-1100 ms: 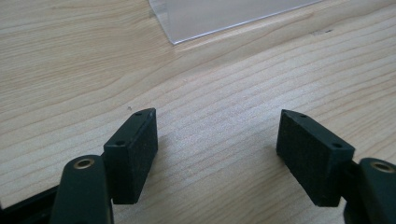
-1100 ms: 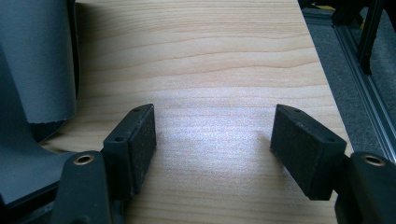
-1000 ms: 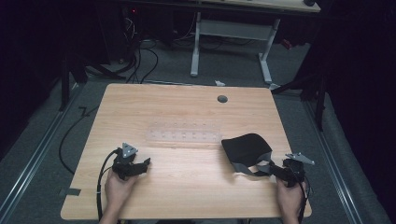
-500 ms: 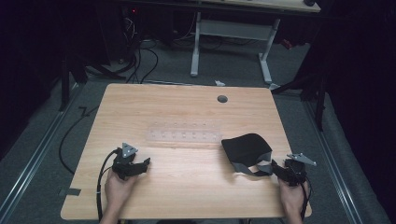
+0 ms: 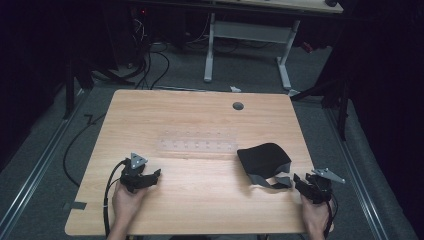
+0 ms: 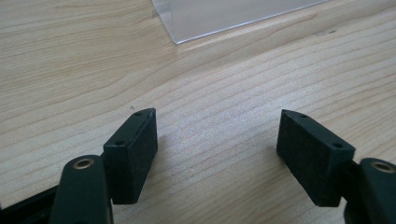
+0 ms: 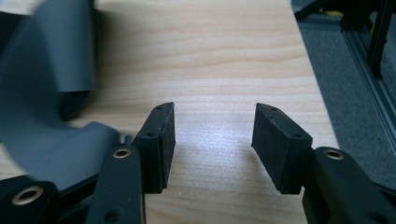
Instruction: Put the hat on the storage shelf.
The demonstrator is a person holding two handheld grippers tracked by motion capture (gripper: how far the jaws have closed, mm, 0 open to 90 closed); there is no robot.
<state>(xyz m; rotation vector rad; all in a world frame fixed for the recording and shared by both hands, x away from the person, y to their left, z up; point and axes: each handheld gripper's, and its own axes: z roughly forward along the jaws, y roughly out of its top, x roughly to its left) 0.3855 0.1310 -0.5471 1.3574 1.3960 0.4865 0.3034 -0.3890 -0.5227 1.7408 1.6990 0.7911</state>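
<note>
The work looks barely begun, judging from how things lie. Taking the clear plastic strip at the middle of the table as the landmark and going left to right: the left gripper rests on the wood nearer the person than the strip's left end, jaws standing fairly wide with only bare tabletop between them – the left gripper view shows a corner of the strip just ahead, untouched. Off the strip's right end lies the black cap, crown up, with its grey strap trailing toward the person's side. The right gripper sits just beside that strap, well right of the strip; its jaws have just been closing, yet in the right gripper view they stand apart with bare wood between them, and the grey strap lies off to one side, outside the pads. So nothing is held – the grasp on the cap remains to be made, and whatever follows it.

No brand, label or readable writing shows on the cap, the strip or the grippers.
</note>
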